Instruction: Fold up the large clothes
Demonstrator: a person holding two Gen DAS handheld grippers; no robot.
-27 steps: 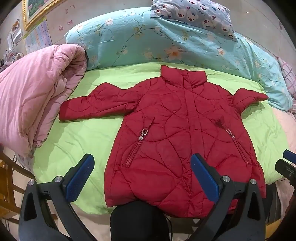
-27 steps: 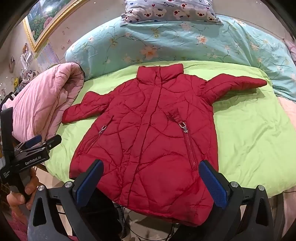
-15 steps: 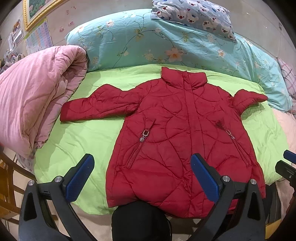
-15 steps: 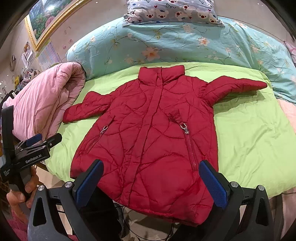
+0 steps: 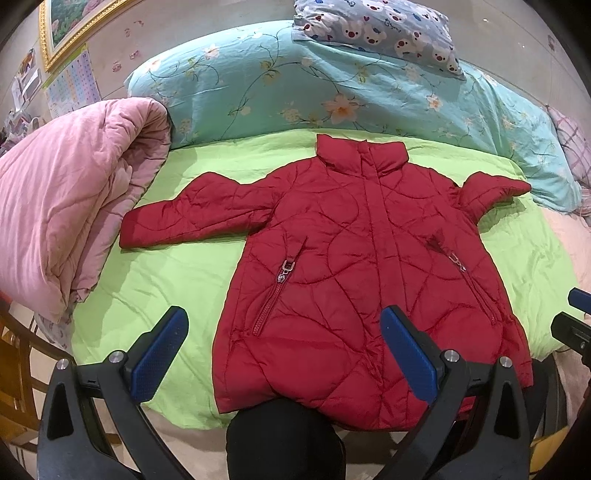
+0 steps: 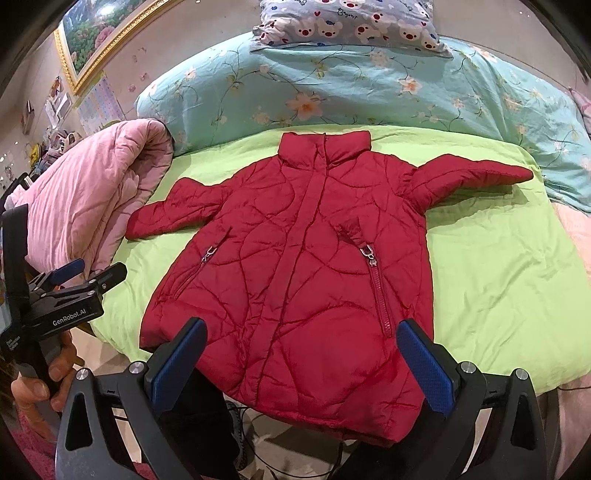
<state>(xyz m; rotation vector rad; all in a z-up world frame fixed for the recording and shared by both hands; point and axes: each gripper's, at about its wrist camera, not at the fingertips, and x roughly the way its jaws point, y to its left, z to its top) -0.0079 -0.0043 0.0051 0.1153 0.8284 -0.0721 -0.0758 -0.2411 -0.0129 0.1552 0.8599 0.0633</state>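
A red quilted jacket lies face up on the lime-green sheet, collar away from me, both sleeves spread out, its hem hanging over the near bed edge. My left gripper hovers open above the hem, its blue pads wide apart and nothing between them. Over the hem's right part, my right gripper is open too, clear of the cloth. The right wrist view catches the left gripper at the far left, held by a hand.
A rolled pink quilt lies left of the jacket. A turquoise floral duvet with a bear-print pillow fills the bed's far side. A person's dark-clad leg stands at the bed edge; a wooden chair at lower left.
Both cameras have edged slightly back or upward, so the jacket sits a little lower in each view. Both grippers stay wide open; the jacket has not moved.
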